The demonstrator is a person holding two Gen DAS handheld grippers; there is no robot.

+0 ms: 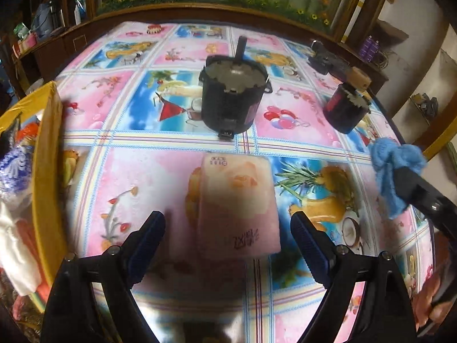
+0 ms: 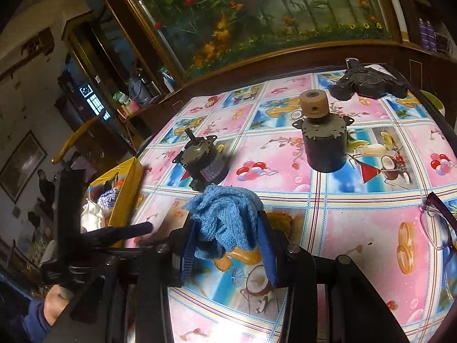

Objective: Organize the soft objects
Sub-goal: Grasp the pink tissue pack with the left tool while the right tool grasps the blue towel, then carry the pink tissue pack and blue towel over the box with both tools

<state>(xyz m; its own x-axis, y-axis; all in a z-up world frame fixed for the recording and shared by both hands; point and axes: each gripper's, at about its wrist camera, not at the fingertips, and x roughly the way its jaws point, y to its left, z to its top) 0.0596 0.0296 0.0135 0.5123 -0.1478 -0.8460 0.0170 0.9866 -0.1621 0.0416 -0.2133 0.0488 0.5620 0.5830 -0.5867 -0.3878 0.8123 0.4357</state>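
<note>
A pink tissue pack (image 1: 237, 200) lies flat on the patterned tablecloth. My left gripper (image 1: 227, 223) hangs over its near end, open, with one finger on each side and neither pad touching it. My right gripper (image 2: 228, 223) is shut on a blue knitted cloth (image 2: 225, 217), which bunches above the fingertips and is lifted off the table. In the left wrist view that blue cloth (image 1: 394, 171) and the right gripper (image 1: 411, 183) are at the right edge. A yellow box (image 1: 47, 154) at the table's left edge holds several soft things.
Two dark motors stand on the table: one (image 1: 231, 97) just beyond the pack, and one with a tan cap (image 1: 347, 105) to the right. Glasses (image 2: 440, 223) lie near the right edge. A black device (image 2: 368, 83) sits at the back, before a framed painting.
</note>
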